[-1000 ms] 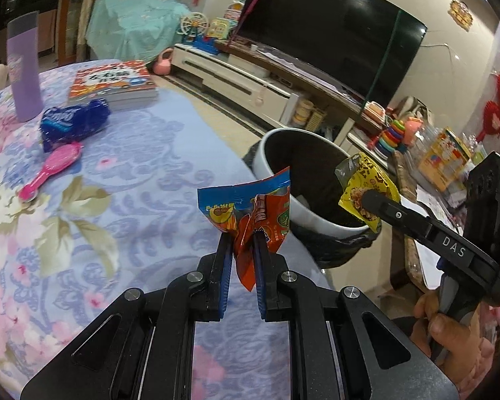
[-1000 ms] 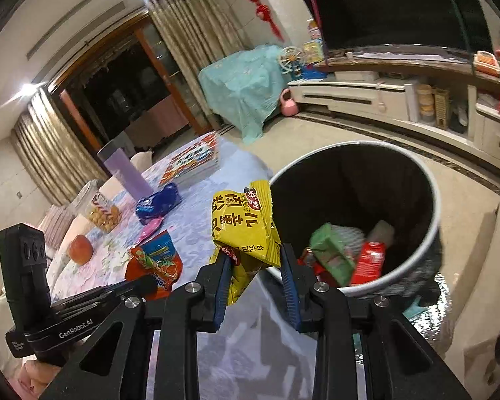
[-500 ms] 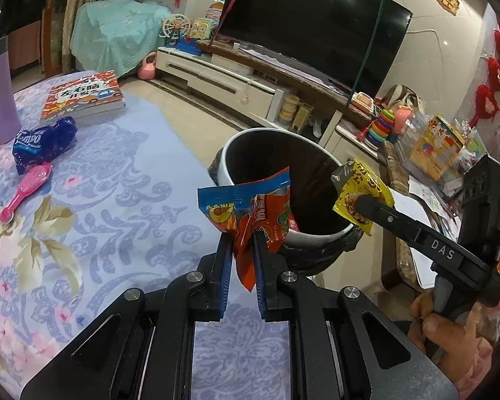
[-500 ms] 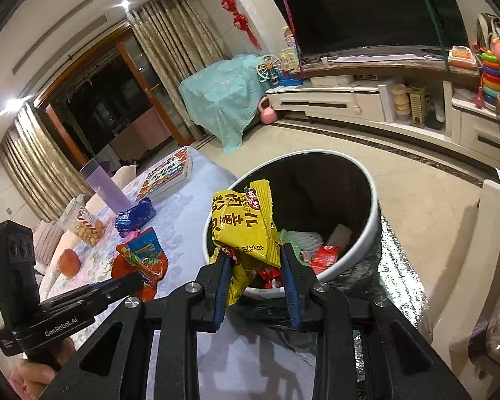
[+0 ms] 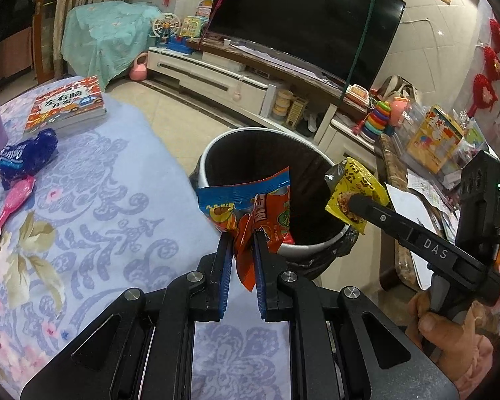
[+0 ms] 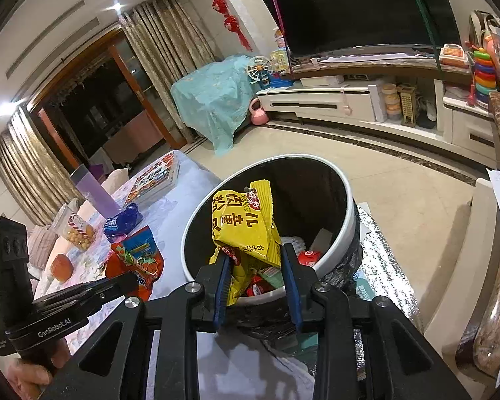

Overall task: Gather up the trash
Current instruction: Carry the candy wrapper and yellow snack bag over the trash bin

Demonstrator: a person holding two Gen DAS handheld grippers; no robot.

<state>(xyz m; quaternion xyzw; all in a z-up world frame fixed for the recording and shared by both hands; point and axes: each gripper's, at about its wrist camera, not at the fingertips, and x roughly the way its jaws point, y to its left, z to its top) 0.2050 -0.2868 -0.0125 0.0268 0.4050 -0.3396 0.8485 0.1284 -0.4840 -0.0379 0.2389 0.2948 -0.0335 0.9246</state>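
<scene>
Since both wrappers are feather-light, crinkly foil that slips and springs back, I judge a pinch on the crumpled lower edge holds best: my left claw (image 5: 242, 246) is clamped narrow on the red-and-blue snack wrapper (image 5: 250, 206) at the trash bin's (image 6: 345, 193) near rim. My right claw (image 6: 255, 266) holds the yellow noodle packet (image 6: 245, 223) over the bin mouth, its jaws somewhat apart around it. Large Chinese characters I can't read mark the yellow packet; the claw arms read "DAS" and "GenRobot.AI".
</scene>
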